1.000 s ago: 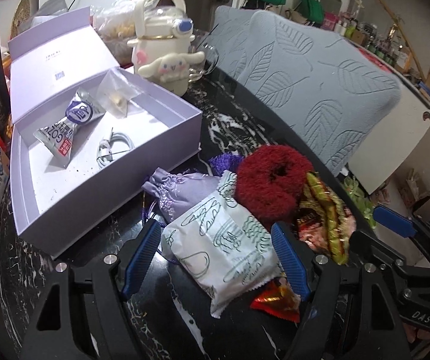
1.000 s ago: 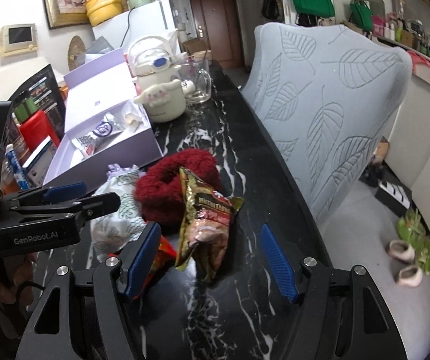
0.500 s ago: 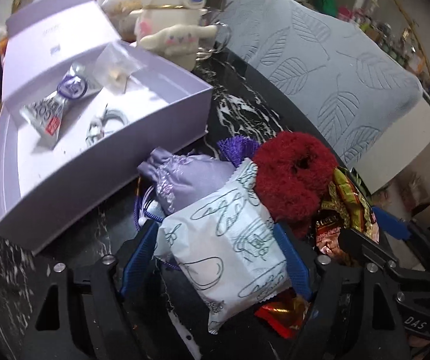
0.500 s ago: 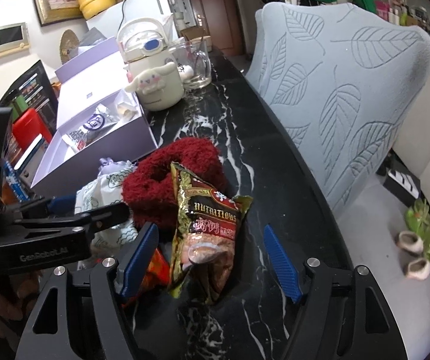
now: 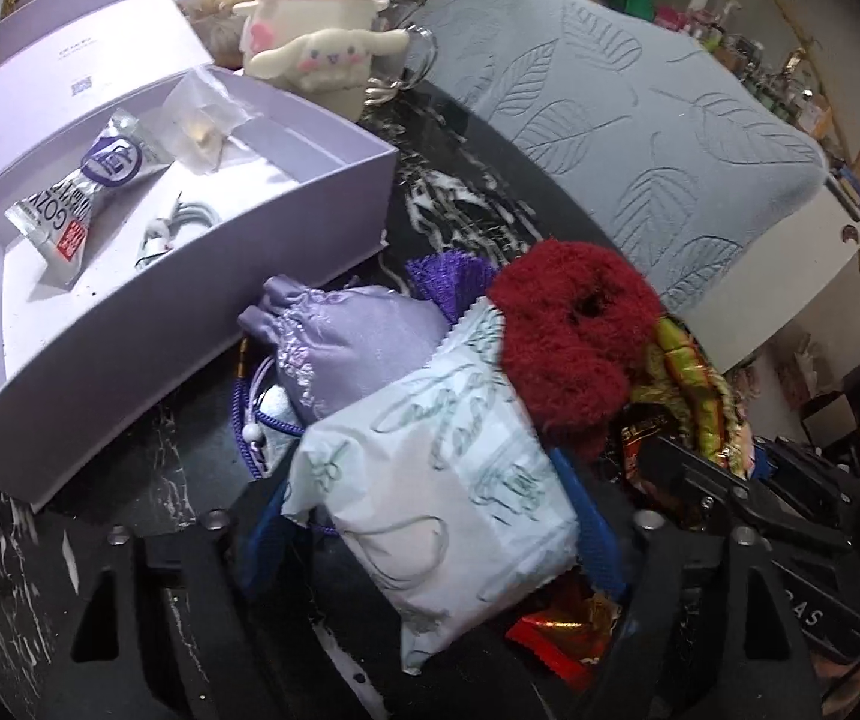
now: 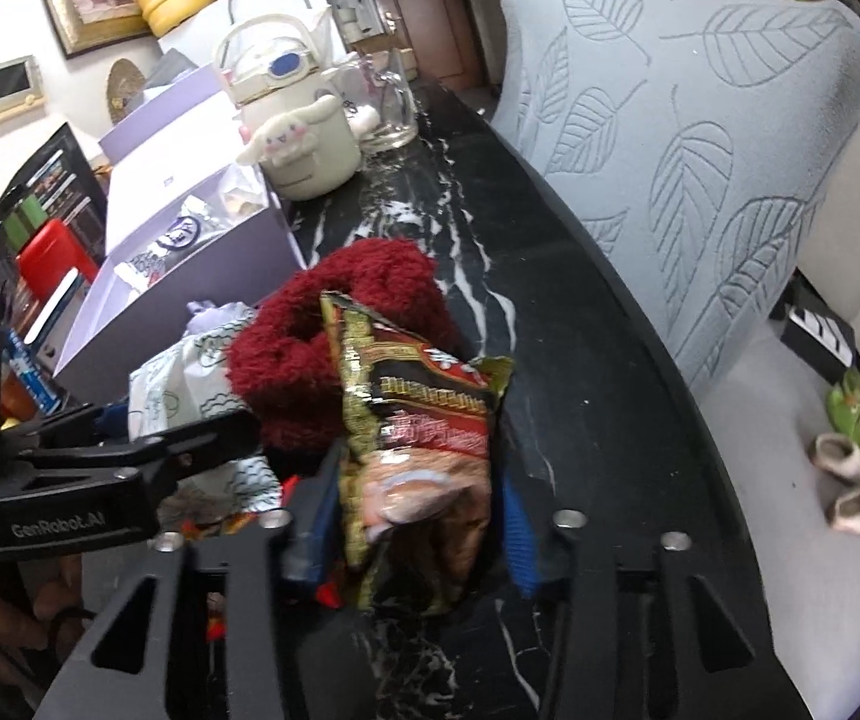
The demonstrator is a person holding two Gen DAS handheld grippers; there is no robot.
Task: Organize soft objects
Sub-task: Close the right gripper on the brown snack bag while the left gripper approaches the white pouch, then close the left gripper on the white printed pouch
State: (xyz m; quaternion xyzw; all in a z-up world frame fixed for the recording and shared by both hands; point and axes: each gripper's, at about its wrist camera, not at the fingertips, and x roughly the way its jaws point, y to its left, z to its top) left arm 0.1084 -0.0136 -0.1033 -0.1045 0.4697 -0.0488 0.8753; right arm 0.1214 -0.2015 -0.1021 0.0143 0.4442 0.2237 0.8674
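A pile of soft things lies on the black marble table (image 5: 466,192). My left gripper (image 5: 430,510) has its jaws closing, and its blue pads press on a white packet (image 5: 448,480) with teal script. Behind the packet lie a lilac drawstring pouch (image 5: 346,342), a purple tassel (image 5: 442,276) and a dark red fuzzy scrunchie (image 5: 574,330). My right gripper (image 6: 415,516) is closing too, its pads against a red and gold snack bag (image 6: 424,420) that leans on the scrunchie (image 6: 322,324). A red wrapper (image 5: 562,630) lies under the packet.
An open lilac box (image 5: 130,312) with a sachet, a small clear bag and a cable stands to the left of the pile. Behind it are a cream cartoon-dog kettle (image 5: 322,54) and a glass mug (image 6: 388,102). A grey leaf-patterned chair back (image 6: 700,120) borders the table's right edge.
Both grippers' jaws have narrowed, the left onto the white packet and the right onto the snack bag. The right gripper has sunk closer around the bag.
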